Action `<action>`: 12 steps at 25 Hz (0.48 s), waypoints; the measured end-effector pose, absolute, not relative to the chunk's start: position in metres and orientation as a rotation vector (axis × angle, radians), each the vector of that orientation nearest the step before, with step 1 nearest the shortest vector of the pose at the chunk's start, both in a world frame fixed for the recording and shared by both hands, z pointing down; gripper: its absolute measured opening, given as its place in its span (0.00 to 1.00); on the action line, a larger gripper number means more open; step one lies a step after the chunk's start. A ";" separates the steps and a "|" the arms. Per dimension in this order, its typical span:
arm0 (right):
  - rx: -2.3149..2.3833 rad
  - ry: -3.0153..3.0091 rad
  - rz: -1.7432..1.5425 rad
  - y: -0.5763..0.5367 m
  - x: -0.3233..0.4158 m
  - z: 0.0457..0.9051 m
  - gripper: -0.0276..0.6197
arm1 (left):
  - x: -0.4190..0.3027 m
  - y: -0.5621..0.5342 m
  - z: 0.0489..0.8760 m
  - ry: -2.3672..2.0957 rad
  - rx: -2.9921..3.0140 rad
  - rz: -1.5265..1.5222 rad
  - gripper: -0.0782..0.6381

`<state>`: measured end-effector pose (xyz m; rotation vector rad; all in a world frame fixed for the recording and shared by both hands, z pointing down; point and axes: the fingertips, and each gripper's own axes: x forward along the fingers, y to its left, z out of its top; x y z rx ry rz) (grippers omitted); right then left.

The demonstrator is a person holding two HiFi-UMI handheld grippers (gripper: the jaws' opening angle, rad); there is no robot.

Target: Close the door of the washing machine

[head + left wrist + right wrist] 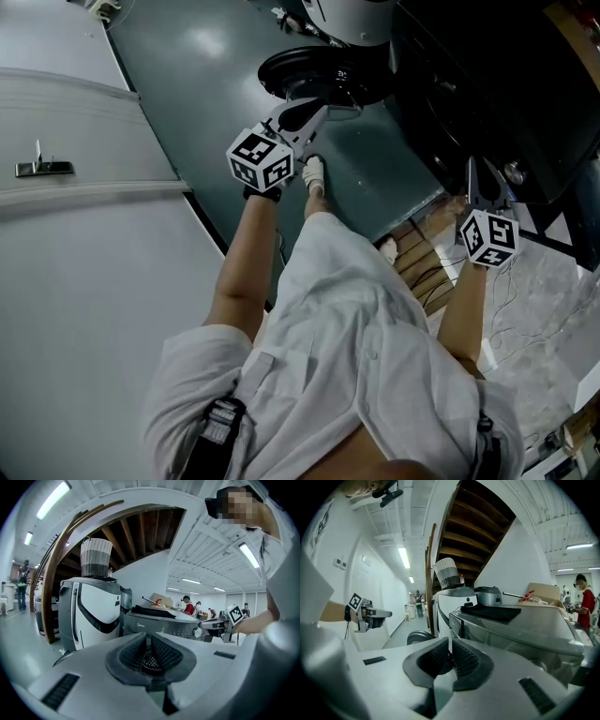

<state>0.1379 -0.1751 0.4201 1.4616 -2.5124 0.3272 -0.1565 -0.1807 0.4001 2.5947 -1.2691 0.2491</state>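
The washing machine [469, 84] is a dark mass at the upper right of the head view. It shows as a silver-grey machine [159, 623] with a control knob [198, 632] in the left gripper view, and its top [511, 630] carries a black cloth [492, 612]. Its door is hidden behind the gripper bodies. My left gripper [319, 108] is held out in front of me, jaws shut and empty [149, 641]. My right gripper [480, 169] points at the machine's near side, jaws shut on nothing [450, 644]. Neither gripper touches the machine.
A white unit [93, 611] with a woven basket [96, 557] on top stands left of the machine, on a dark round base [309, 75]. A wooden staircase [473, 522] rises overhead. Cables [427, 272] lie on the floor near my feet. People [189, 605] stand far back.
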 end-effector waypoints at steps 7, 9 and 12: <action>1.425 -2.499 0.365 -0.208 0.091 0.440 0.09 | -0.195 -0.234 0.425 -1.197 2.607 0.380 0.16; 1.413 -2.497 0.370 -0.217 0.078 0.445 0.09 | -0.204 -0.248 0.431 -1.180 2.613 0.409 0.17; 1.392 -2.496 0.378 -0.229 0.060 0.453 0.09 | -0.216 -0.268 0.441 -1.161 2.621 0.445 0.19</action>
